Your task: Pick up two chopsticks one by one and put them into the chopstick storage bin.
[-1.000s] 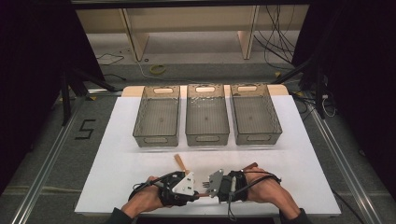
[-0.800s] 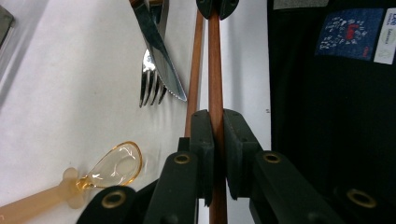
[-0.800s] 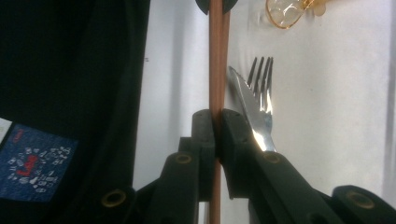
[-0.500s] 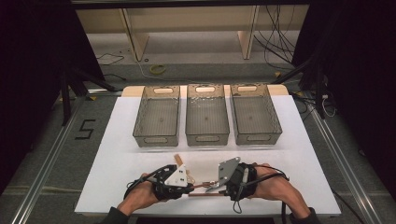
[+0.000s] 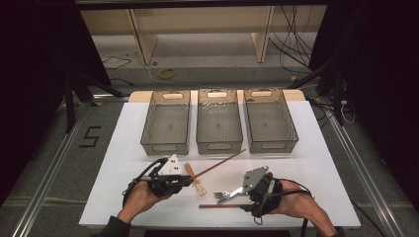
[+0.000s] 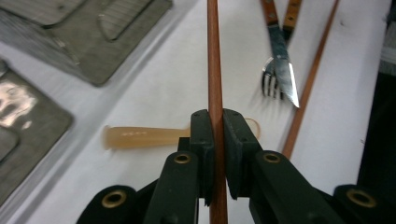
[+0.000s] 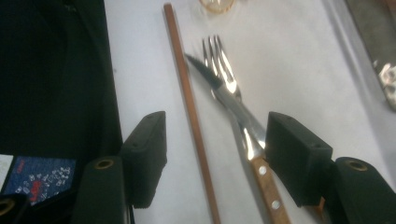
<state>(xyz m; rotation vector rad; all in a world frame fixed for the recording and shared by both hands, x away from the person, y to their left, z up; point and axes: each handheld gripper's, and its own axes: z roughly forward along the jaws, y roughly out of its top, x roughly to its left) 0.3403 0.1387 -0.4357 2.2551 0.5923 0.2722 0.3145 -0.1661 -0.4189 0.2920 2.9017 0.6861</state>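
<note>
Wooden and reddish-brown, the chopstick point(image 6: 214, 70) sits pinched between the black pads of the left gripper point(image 5: 190, 178), whose jaws are pressed tight on its shaft near one end. In the high view its free end points away toward about two o'clock, in the direction of the bins. Holding it by the near end probably serves to swing the long tip over a bin wall without the hand itself crossing the rim.

Its twin, the second chopstick point(image 5: 222, 206), lies flat on the white surface point(image 5: 326, 163) along the near edge, running nine to three o'clock just in front of the right gripper point(image 5: 236, 194). That gripper's jaws have just been opening and now stand apart, pressing on nothing; in its own view the second chopstick, the knife point(image 7: 224, 100) and the fork point(image 7: 219, 63) lie between and ahead of the pads, knife blade crossed over the fork tines. The spread jaws suggest a pick is being lined up, though I cannot tell which piece is meant.

An amber plastic spoon point(image 5: 195, 178) rests just at four o'clock of the left gripper, untouched.

Three grey bins stand in a row at twelve o'clock: left bin point(image 5: 148, 140), middle bin point(image 5: 220, 147), right bin point(image 5: 291, 140). All look bare, so sorting seems barely begun.
</note>
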